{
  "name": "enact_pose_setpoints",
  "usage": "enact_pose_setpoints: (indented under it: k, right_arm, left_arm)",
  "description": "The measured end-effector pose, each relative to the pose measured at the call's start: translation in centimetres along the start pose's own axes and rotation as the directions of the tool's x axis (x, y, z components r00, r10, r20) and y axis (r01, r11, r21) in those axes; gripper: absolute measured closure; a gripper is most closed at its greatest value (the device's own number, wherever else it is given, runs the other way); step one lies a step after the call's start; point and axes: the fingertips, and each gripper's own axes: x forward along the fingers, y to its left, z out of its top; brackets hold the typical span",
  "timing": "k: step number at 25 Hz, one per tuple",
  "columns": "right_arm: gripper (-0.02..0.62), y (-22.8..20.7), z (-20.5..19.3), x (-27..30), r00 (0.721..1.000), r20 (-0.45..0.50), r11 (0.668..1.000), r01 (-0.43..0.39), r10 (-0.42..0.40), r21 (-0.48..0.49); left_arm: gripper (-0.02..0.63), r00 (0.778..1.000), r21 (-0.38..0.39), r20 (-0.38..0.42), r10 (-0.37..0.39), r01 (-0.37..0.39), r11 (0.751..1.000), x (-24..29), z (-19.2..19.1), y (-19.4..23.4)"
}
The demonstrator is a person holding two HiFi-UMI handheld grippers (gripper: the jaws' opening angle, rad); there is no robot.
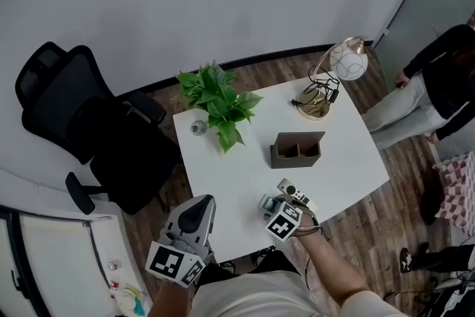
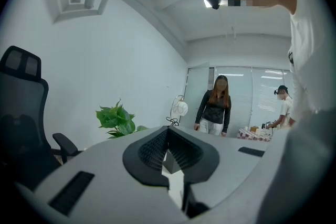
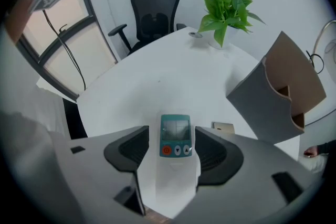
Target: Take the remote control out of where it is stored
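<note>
White worktop, a black chair at its far-left side, carries a plant and a brown two-slot box. At the near edge, the right tongs grasp the white remote, teal end forward, outside the box and near it. The left tongs are clenched and empty, off the near-left corner.

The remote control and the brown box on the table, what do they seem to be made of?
Remote control: probably plastic, a smooth white body with a teal face and small buttons. Brown box: cardboard or thin board, I would guess; matt surface, thin flat walls, a paler cut edge.
</note>
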Motion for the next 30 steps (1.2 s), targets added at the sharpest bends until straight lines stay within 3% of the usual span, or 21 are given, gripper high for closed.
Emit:
enact_pose_setpoints:
  k: [5,8,12,15,17,19,23,30]
  right_arm:
    - [0.337,-0.7,2.6,-4.4,0.975,0.222,0.987,-0.039,0.004,0.154]
    - [0.343,-2.0,4.2,-8.1,0.932,0.358,0.975,-0.033,-0.049,0.219]
    - [0.414,-3.7,5.8,-13.2,0.849,0.503,0.956,0.01,-0.162,0.292]
    - [0.478,-4.5,6.6,-17.1,0.772,0.586,0.941,0.048,-0.248,0.336]
    - [0.554,-4.9,6.7,-19.4,0.716,0.624,0.927,0.086,-0.312,0.365]
    - [0.581,-5.3,6.6,-21.5,0.659,0.658,0.911,0.106,-0.364,0.398]
    - [0.586,-5.5,6.3,-25.9,0.536,0.718,0.881,0.113,-0.444,0.46]
    - [0.586,-5.0,5.2,-34.4,0.292,0.789,0.841,0.164,-0.541,0.516]
  left_arm:
    - [0.598,1.0,0.006,0.007,-0.013,0.013,1.0,0.0,0.4,-0.2]
    - [0.598,1.0,0.011,0.01,-0.025,0.025,1.0,0.1,0.6,-0.5]
    - [0.598,0.999,0.018,0.016,-0.048,0.048,0.999,0.2,0.9,-1.0]
    - [0.598,0.997,0.026,0.021,-0.069,0.069,0.997,0.3,1.2,-1.6]
    - [0.598,0.996,0.031,0.024,-0.084,0.083,0.996,0.4,1.4,-2.1]
    - [0.598,0.995,0.04,0.028,-0.099,0.098,0.994,0.5,1.7,-2.6]
    - [0.598,0.992,0.057,0.035,-0.124,0.121,0.991,0.5,2.3,-3.5]
    - [0.598,0.987,0.1,0.046,-0.151,0.146,0.984,0.2,3.6,-5.0]
